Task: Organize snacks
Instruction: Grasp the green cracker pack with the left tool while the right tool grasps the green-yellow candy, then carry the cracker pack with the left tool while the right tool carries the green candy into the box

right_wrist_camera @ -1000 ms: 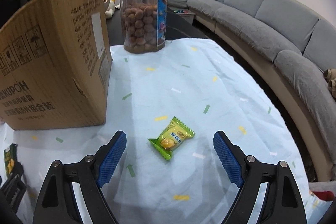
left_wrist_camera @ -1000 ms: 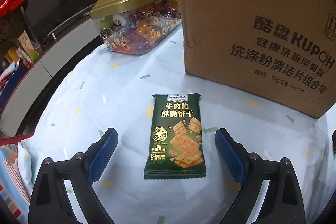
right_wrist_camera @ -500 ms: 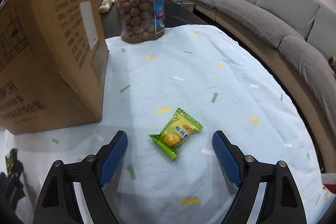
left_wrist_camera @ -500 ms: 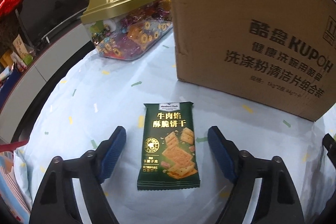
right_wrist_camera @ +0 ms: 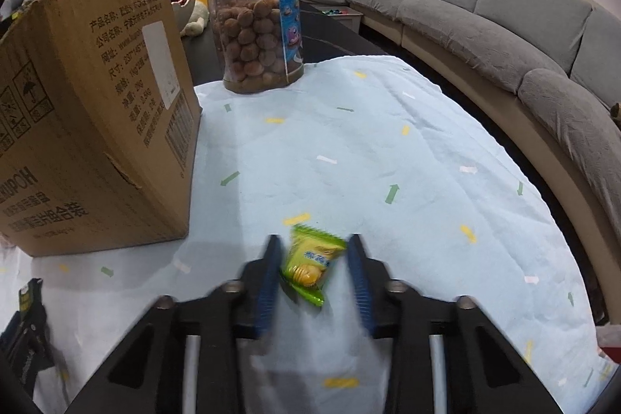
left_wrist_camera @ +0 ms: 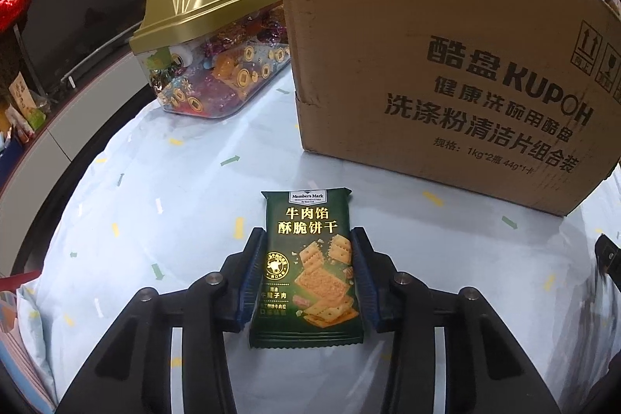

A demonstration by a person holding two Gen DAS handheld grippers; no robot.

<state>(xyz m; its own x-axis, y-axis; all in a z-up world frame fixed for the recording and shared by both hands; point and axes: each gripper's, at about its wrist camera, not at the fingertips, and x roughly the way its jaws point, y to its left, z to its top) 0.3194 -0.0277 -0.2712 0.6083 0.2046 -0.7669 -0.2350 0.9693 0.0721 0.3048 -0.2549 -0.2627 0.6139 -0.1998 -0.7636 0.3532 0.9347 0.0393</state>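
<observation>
The cracker packet (left_wrist_camera: 308, 266) is dark green with gold lettering. The small snack packet (right_wrist_camera: 310, 264) is yellow-green. The tablecloth (right_wrist_camera: 388, 150) is pale blue with yellow, green and white flecks.

Worktop (left_wrist_camera: 163, 181): you are looking at a pale blue cloth cover scattered with small yellow, green and white marks.
Centre, far: your cardboard box (left_wrist_camera: 446, 64) stands upright on the cloth.
Far left: you have a clear candy tub with a gold lid (left_wrist_camera: 209, 45) just beside the box.
Far right: your clear jar of brown balls (right_wrist_camera: 256, 26) stands near the box's corner.
Near left: your dark green cracker packet (left_wrist_camera: 308, 266) lies flat.
Near right: your small green-and-yellow snack packet (right_wrist_camera: 308, 264) lies on the cloth.
</observation>
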